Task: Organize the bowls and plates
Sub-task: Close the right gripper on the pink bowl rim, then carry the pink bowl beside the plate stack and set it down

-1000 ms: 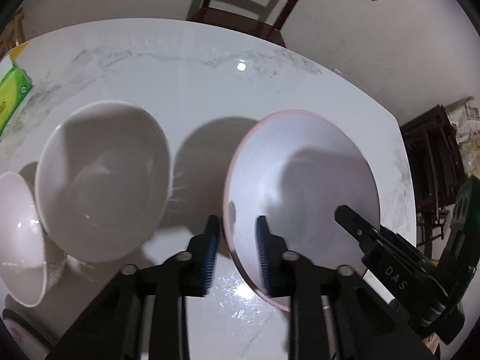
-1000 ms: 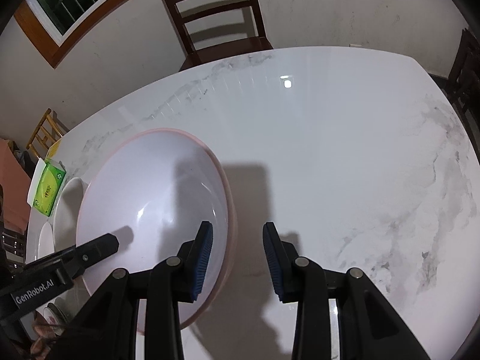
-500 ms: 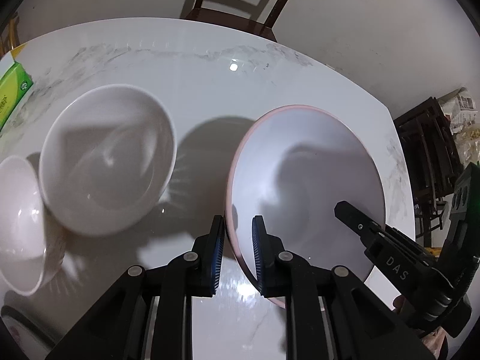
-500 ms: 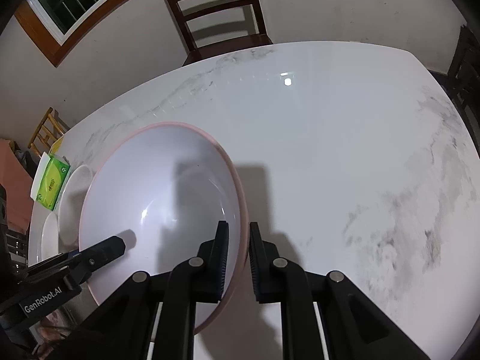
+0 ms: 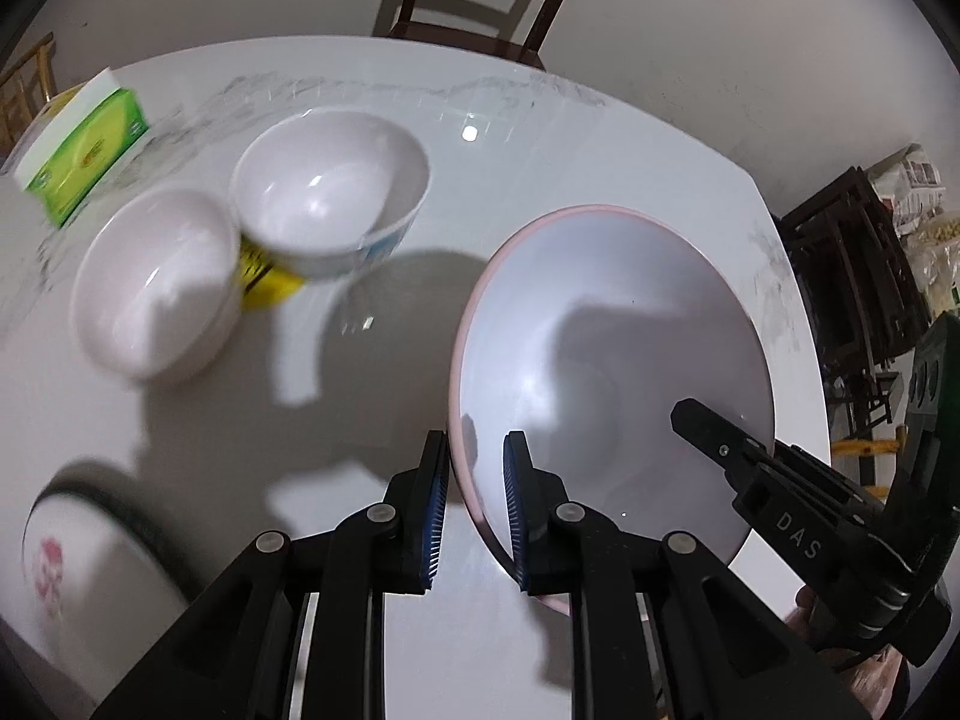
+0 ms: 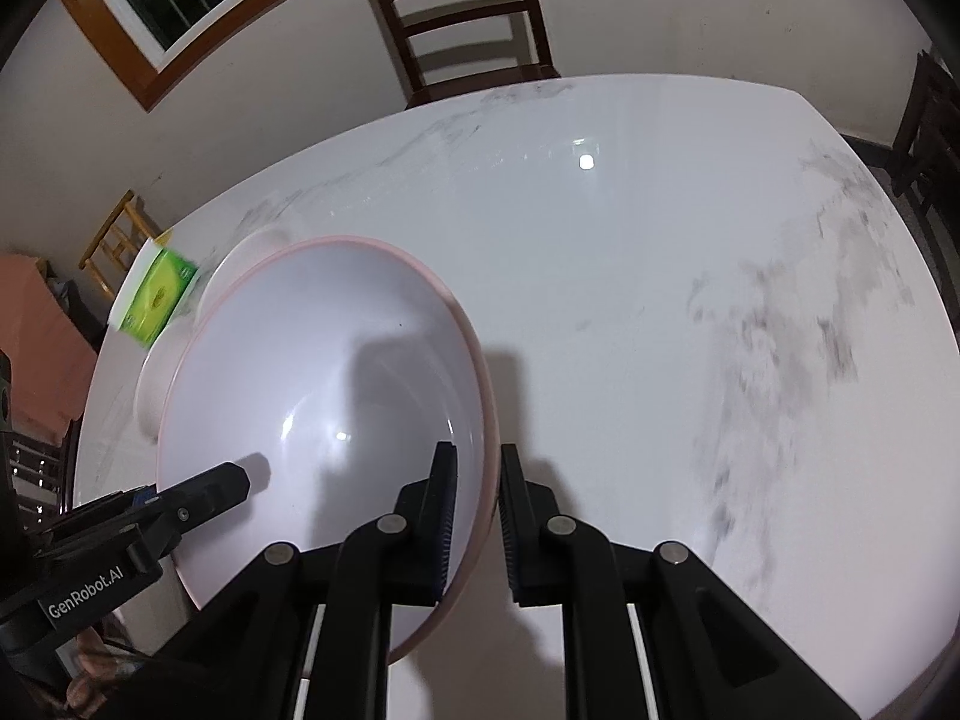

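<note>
Holding One Large Bowl by Both Sides of Its Rim

Listing from the left of the left wrist view: a green and white rectangular carton (image 5: 84, 156) at the far left edge of the white marble-patterned table (image 5: 540, 138); a white plate with a red flower print and dark rim (image 5: 90, 552) at the near left; a small plain white bowl (image 5: 153, 282); just beside it, a white bowl with blue and yellow print on its outer wall (image 5: 330, 198), blurred.

Next, the large shallow white bowl with a pale pink rim (image 5: 606, 354), tilted. Left gripper (image 5: 477, 516): blue-padded fingers (image 5: 435, 510) pinching the bowl's left rim, one inside, one outside. Right gripper (image 6: 477, 525): fingers (image 6: 444, 522) pinching the same bowl's right rim likewise.

Dark wooden slat-back chair (image 6: 468, 24) behind the table's far edge.
</note>
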A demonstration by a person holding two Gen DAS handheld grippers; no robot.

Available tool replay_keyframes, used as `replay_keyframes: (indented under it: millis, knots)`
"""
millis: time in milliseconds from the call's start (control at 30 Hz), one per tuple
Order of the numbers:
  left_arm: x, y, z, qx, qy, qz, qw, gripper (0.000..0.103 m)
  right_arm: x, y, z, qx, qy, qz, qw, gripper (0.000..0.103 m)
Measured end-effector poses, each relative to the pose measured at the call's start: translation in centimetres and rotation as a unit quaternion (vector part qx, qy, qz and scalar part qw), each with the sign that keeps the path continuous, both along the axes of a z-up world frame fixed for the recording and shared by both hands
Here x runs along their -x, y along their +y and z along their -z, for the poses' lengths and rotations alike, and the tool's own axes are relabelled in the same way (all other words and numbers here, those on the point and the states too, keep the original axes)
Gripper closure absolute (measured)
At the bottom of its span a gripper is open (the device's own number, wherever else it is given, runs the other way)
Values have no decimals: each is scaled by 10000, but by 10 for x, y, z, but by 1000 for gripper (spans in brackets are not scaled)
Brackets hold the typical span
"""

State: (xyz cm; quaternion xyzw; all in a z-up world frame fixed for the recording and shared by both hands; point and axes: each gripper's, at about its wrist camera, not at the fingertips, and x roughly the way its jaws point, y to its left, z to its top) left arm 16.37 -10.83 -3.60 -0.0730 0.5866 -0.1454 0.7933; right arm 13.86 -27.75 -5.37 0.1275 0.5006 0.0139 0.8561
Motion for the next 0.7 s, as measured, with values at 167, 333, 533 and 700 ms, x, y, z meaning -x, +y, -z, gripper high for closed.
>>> replay_keyframes:
  millis: [167, 333, 533, 700]
  knots:
    - [36, 18, 1, 17, 119, -8, 9999, 88, 37, 18, 4, -16, 87, -86, 9999, 89]
    - [63, 34, 4, -25, 154, -27, 9999, 89, 68, 31, 15, -103, 228, -159, 9996, 88]
    - [88, 47, 15, 11, 280, -2, 9996, 89, 89, 39, 27, -137, 354, -201, 9991, 87]
    - [95, 49, 25, 25, 375, 7, 9993, 89, 97, 42, 35, -134, 438, -223, 9987, 87]
